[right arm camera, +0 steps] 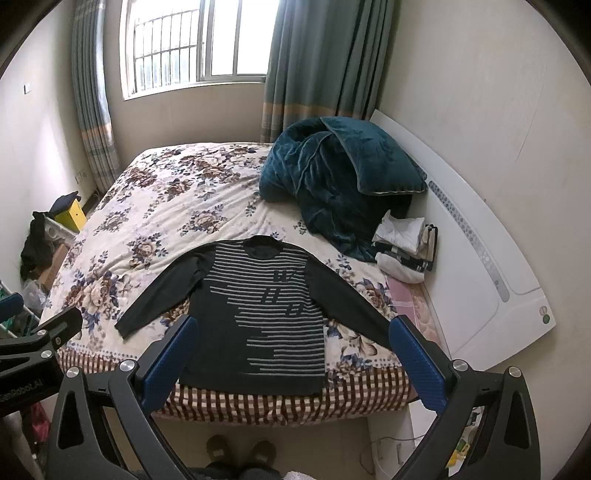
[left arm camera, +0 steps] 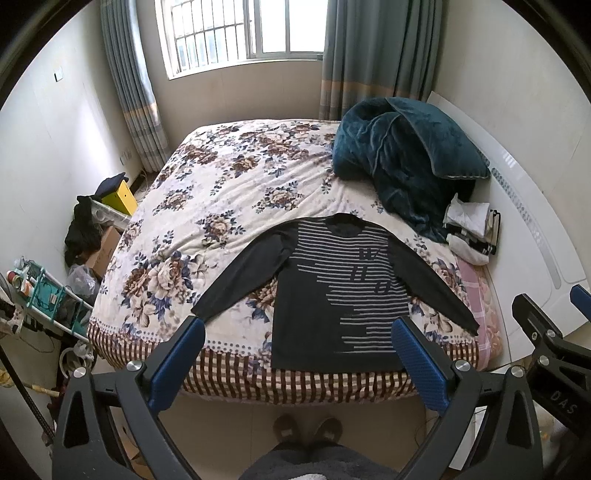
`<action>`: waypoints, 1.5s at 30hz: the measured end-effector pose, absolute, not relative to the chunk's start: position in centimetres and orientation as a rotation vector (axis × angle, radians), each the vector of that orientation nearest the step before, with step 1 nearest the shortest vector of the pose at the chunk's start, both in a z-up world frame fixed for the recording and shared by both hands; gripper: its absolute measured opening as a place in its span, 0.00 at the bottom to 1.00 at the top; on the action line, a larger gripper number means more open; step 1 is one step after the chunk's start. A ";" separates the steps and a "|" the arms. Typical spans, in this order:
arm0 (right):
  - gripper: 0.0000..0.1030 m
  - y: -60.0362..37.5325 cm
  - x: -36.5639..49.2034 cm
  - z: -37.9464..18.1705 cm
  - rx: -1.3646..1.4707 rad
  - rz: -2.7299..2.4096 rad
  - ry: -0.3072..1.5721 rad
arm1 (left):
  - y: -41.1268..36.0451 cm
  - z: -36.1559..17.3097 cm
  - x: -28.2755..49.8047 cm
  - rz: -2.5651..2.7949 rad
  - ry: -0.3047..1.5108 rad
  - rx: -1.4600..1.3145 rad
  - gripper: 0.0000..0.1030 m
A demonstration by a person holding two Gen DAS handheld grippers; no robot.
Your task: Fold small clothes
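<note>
**Both claws wide, sweater flat on bed**

Now the dark long-sleeved sweater with grey horizontal stripes [left arm camera: 332, 295] lies flat, front up, on the floral-print bedspread [left arm camera: 221, 192], hem at the near edge of the bed, collar pointing toward the window [left arm camera: 243, 29]. Both sleeves are spread out and angled down to either side. Nothing is folded yet.

Left claw [left arm camera: 295, 354] hovers above the near bed edge, its blue-padded fingers [left arm camera: 177, 365] spread far apart, holding nothing. In the left wrist view the sweater's lower body sits between the two fingers, not touched.

Right claw [right arm camera: 291, 354] is the same: fingers wide apart, empty, off the cloth. The right sleeve end is hidden behind its right finger [right arm camera: 417, 362].

Crumpled teal plush blanket [left arm camera: 402, 158] is heaped at the far right of the bed, against the white headboard [left arm camera: 524, 221]. Small stack of folded light and dark clothes [left arm camera: 472, 232] sits just beside the blanket, near the headboard, well apart from the sweater.

Person's two brown slippers [left arm camera: 306, 428] are on the floor below the bed edge. Yellow box [left arm camera: 118, 199] and clutter lie on the floor left of the bed.
</note>
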State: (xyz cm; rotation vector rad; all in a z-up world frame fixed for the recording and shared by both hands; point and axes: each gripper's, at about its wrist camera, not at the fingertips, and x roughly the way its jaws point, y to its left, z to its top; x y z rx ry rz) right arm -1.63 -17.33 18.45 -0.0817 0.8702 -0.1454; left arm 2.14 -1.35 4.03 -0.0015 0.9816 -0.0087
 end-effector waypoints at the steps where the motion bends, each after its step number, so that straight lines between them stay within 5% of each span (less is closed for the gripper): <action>1: 1.00 -17.3 -1.8 18.4 -0.080 -0.146 0.869 | -1.2 3.8 1.8 -0.009 0.984 0.000 1.00; 45: 1.00 -18.3 -0.7 18.4 -0.036 -0.177 0.880 | -2.8 1.7 5.2 -0.056 0.971 -0.022 1.00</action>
